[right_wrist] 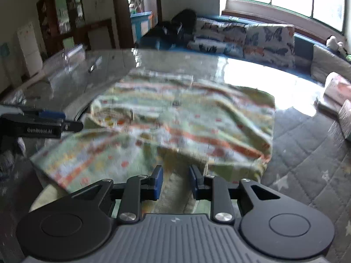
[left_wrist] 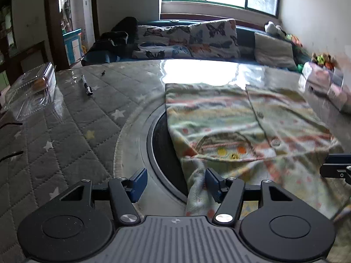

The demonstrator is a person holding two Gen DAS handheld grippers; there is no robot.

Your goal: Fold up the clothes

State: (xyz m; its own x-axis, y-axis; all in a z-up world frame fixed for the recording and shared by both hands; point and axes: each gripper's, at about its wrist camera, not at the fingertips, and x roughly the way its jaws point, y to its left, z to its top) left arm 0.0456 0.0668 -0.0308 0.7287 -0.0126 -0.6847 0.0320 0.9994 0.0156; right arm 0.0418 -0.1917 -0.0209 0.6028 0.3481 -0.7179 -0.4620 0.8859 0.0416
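A pastel garment (left_wrist: 237, 127) with orange and green stripes, dots, a front pocket and a button lies spread on the table. In the right wrist view the garment (right_wrist: 175, 118) looks blurred and rumpled. My left gripper (left_wrist: 175, 184) is open wide at its near left corner, and the right finger (left_wrist: 214, 183) touches the bunched hem. My right gripper (right_wrist: 176, 182) is open more narrowly low over the garment's near edge, with cloth showing in the gap between its fingers.
The table (left_wrist: 72, 131) has a quilted star cover under glossy film and a round dark inset (left_wrist: 162, 153). A clear plastic box (left_wrist: 33, 92) and a pen (left_wrist: 86, 85) lie at the left, packages (left_wrist: 324, 83) at the right. A sofa with butterfly cushions (left_wrist: 210, 39) stands behind.
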